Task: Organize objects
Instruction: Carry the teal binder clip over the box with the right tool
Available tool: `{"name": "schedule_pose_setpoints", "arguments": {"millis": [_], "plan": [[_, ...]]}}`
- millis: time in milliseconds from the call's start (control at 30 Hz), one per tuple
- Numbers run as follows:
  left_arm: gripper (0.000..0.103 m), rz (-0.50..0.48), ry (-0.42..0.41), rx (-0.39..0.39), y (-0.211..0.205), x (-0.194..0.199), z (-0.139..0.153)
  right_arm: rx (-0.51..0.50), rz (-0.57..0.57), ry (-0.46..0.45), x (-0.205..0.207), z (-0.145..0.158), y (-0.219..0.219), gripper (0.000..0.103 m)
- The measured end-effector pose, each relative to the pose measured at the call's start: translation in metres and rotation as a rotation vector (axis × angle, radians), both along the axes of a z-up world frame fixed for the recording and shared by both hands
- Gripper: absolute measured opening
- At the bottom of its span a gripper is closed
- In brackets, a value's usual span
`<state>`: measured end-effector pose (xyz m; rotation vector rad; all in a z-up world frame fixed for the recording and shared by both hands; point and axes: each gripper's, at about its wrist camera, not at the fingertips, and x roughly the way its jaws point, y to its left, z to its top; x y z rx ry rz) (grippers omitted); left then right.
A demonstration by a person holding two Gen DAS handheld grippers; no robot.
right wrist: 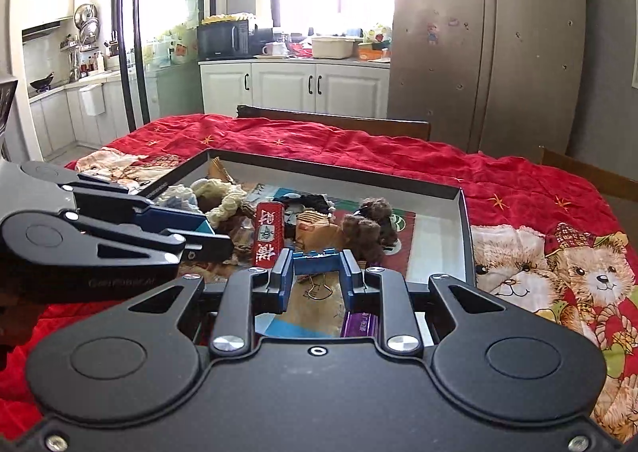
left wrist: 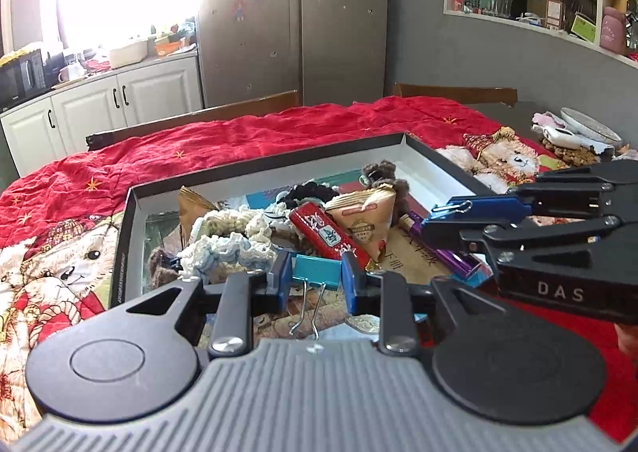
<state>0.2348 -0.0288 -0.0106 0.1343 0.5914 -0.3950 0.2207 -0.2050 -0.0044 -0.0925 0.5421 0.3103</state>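
A shallow dark box (left wrist: pixel 247 168) (right wrist: pixel 335 168) on the red bear blanket holds a red packet (left wrist: pixel 327 232) (right wrist: pixel 268 236), crocheted yarn pieces (left wrist: pixel 227 236), a tan snack pouch (left wrist: pixel 365 218), brown fluffy scrunchies (right wrist: pixel 371 226) and a purple pen (left wrist: pixel 450 256). My left gripper (left wrist: pixel 315 278) is shut on a teal binder clip (left wrist: pixel 317 270), its wire handles hanging toward the camera. My right gripper (right wrist: pixel 317 272) is shut on a blue binder clip (right wrist: pixel 317 264), over the box's near side. The right gripper also shows in the left wrist view (left wrist: pixel 446 218), the left gripper in the right wrist view (right wrist: pixel 199 230).
The red blanket (left wrist: pixel 279 133) covers the table. Wooden chair backs (right wrist: pixel 335 121) stand at the far edge. A plate and small items (left wrist: pixel 578 133) lie at the far right. Kitchen cabinets (right wrist: pixel 295 87) and a fridge (right wrist: pixel 486 53) stand behind.
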Motion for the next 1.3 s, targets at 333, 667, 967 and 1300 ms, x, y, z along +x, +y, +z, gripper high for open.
{"name": "schedule_pose_setpoints", "arguments": {"millis": [333,667,967,1300], "plan": [[0.030,0.012,0.009,0.022,-0.002,0.007,-0.012,-0.052,0.022,0.028,0.020,-0.023,0.016,0.023],[0.030,0.011,0.020,0.053,-0.003,0.014,-0.021,-0.074,0.026,0.064,0.030,-0.032,0.020,0.023],[0.030,0.014,0.024,0.078,-0.006,0.018,-0.024,-0.063,0.024,0.101,0.040,-0.035,0.019,0.023],[0.033,0.017,0.048,0.061,-0.004,0.019,-0.024,-0.051,0.023,0.128,0.044,-0.036,0.018,0.024]]}}
